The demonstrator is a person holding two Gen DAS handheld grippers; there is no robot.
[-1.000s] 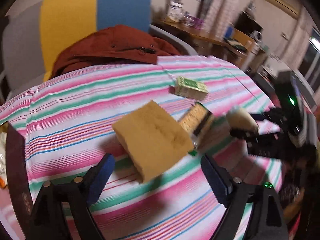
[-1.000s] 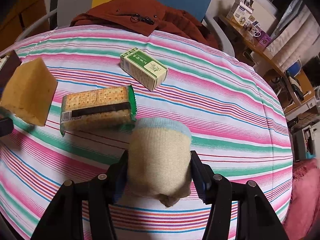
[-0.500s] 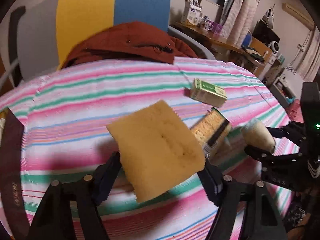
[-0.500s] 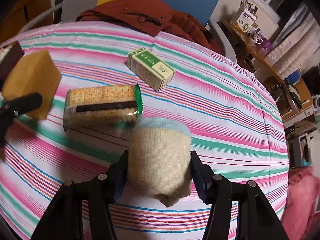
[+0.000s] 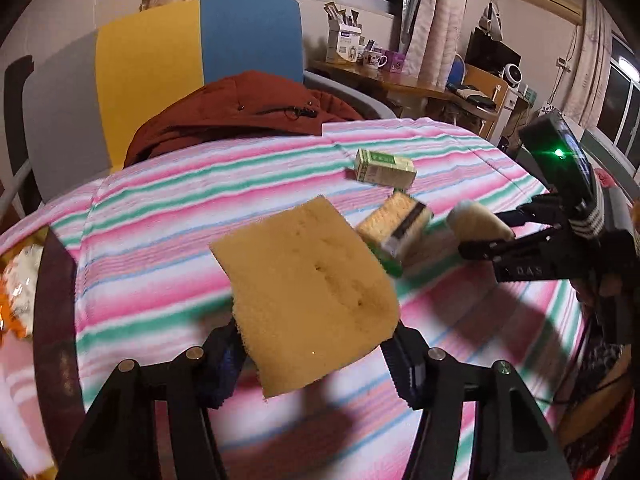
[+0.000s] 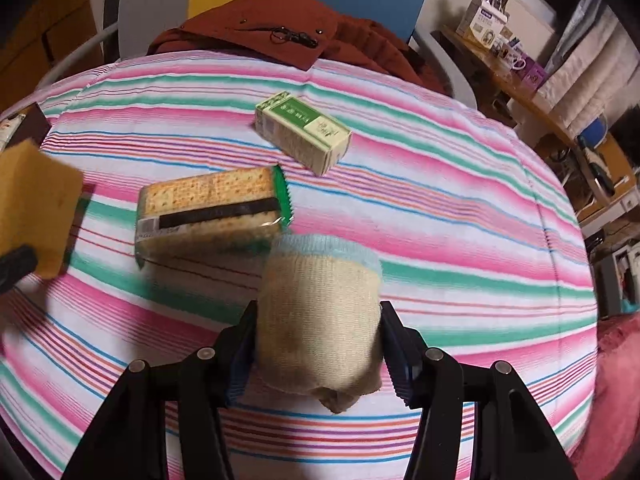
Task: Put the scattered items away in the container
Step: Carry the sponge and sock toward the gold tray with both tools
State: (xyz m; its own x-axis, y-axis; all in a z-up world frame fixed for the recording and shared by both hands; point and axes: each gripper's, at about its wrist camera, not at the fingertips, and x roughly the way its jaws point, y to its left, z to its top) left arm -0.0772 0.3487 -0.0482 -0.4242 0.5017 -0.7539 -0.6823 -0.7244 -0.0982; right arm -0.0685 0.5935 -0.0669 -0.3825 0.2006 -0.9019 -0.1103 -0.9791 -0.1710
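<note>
A yellow sponge (image 5: 308, 300) stands tilted between the jaws of my left gripper (image 5: 316, 364). The jaws are closing and both blue pads touch its sides. In the right wrist view the sponge (image 6: 36, 208) shows at the far left. My right gripper (image 6: 318, 352) is shut on a rolled beige sock (image 6: 316, 312) with a light-blue cuff, just above the striped cloth. A cracker pack (image 6: 212, 208) lies between the two grippers, and a green and cream box (image 6: 304, 132) lies beyond it. The dark brown container (image 5: 52, 300) sits at the table's left edge.
The striped tablecloth (image 6: 460, 220) covers a round table. A rust-red jacket (image 5: 240, 112) hangs over a chair with a yellow and blue back (image 5: 192, 52) at the far side. A cluttered desk (image 5: 400, 80) stands further back on the right. Snack packets (image 5: 20, 280) lie in the container.
My left gripper's jaws have come in from wide apart onto the sponge, and the gripper has moved closer to it. The right gripper and its sock have stayed where they were.
</note>
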